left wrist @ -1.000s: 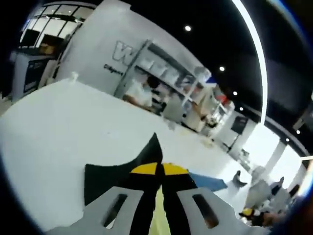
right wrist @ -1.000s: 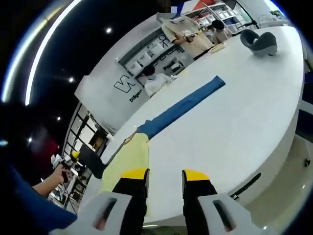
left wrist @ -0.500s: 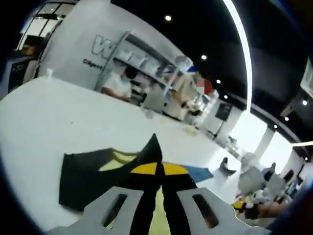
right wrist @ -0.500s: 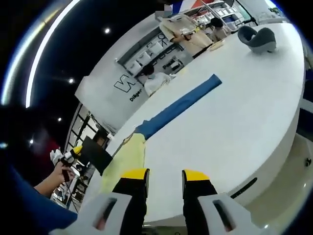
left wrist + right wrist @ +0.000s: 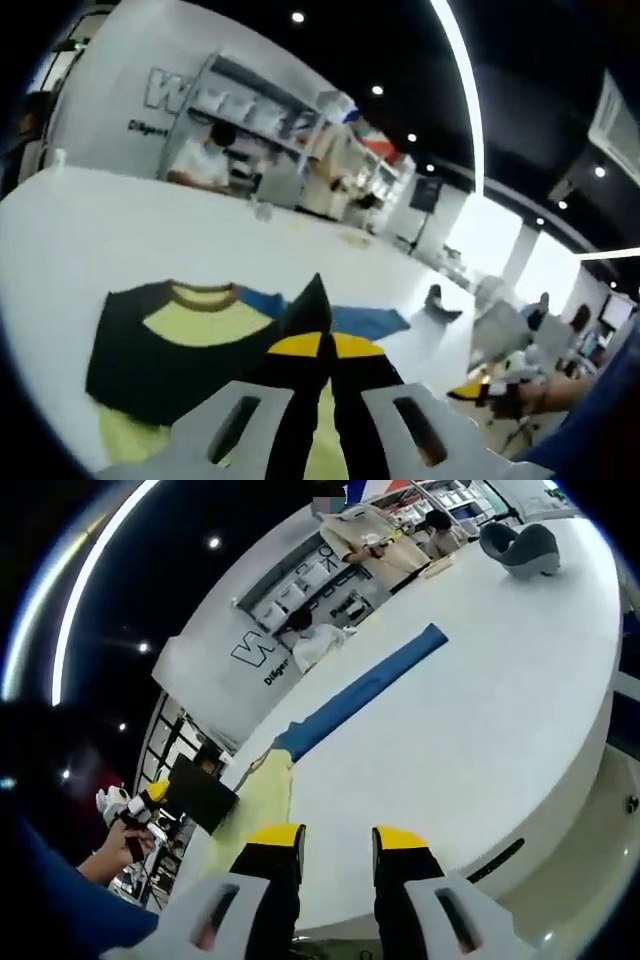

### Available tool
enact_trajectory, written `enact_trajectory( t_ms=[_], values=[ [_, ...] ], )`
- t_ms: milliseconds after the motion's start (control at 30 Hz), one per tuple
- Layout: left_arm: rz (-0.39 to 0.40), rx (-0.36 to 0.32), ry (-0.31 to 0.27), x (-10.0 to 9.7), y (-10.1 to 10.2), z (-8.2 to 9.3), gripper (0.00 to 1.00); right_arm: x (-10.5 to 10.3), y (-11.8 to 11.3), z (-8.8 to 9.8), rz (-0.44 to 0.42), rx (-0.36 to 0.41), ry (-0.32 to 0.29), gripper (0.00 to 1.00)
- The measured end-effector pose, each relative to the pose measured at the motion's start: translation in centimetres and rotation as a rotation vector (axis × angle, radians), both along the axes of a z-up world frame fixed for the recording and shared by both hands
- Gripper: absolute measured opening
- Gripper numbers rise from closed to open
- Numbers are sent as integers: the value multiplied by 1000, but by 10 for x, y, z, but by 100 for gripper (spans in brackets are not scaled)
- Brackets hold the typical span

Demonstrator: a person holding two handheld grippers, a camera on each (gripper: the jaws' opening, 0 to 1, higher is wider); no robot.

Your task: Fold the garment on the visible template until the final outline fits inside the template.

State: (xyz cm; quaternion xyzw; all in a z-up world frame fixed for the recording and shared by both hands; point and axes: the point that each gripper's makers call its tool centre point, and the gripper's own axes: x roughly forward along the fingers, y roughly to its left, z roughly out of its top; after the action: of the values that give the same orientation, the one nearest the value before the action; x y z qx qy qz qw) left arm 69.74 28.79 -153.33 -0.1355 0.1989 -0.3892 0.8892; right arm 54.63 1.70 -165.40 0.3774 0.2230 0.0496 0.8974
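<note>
The left gripper [image 5: 321, 345] has its yellow-tipped jaws pressed together on a black fold of the garment [image 5: 180, 340], a black-and-yellow shirt lying on the white table [image 5: 90, 230]. Just beyond the garment lies the blue template [image 5: 365, 322]. The right gripper [image 5: 338, 838] hangs over the table with jaws apart, holding nothing; a grey object [image 5: 520, 548] sits far beyond the template.

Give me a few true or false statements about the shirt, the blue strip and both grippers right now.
1. The left gripper pinches dark cloth of the garment. True.
2. The right gripper is shut on the blue strip. False: its fingers stand apart with nothing between them.
3. The garment is yellow with dark sleeves. True.
4. The table is dark wood. False: it is white.
5. A grey object sits at the table's far end. True.
</note>
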Motion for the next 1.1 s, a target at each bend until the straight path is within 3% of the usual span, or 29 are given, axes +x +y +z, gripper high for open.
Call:
enact_trajectory(
  t_ms=[167, 433, 700, 1100],
  values=[
    [-52, 23, -9, -17, -14, -8, 0, 0, 0, 1, -21, 44, -6, 22],
    [-155, 50, -14, -42, -33, -23, 0, -2, 5, -4, -11, 53, 4, 22],
    [-259, 54, -26, -65, -50, -27, 0, -6, 8, -3, -16, 62, 10, 22],
    [-399, 96, 4, -93, -57, -43, 0, -4, 11, -2, -18, 75, 10, 22]
  ],
)
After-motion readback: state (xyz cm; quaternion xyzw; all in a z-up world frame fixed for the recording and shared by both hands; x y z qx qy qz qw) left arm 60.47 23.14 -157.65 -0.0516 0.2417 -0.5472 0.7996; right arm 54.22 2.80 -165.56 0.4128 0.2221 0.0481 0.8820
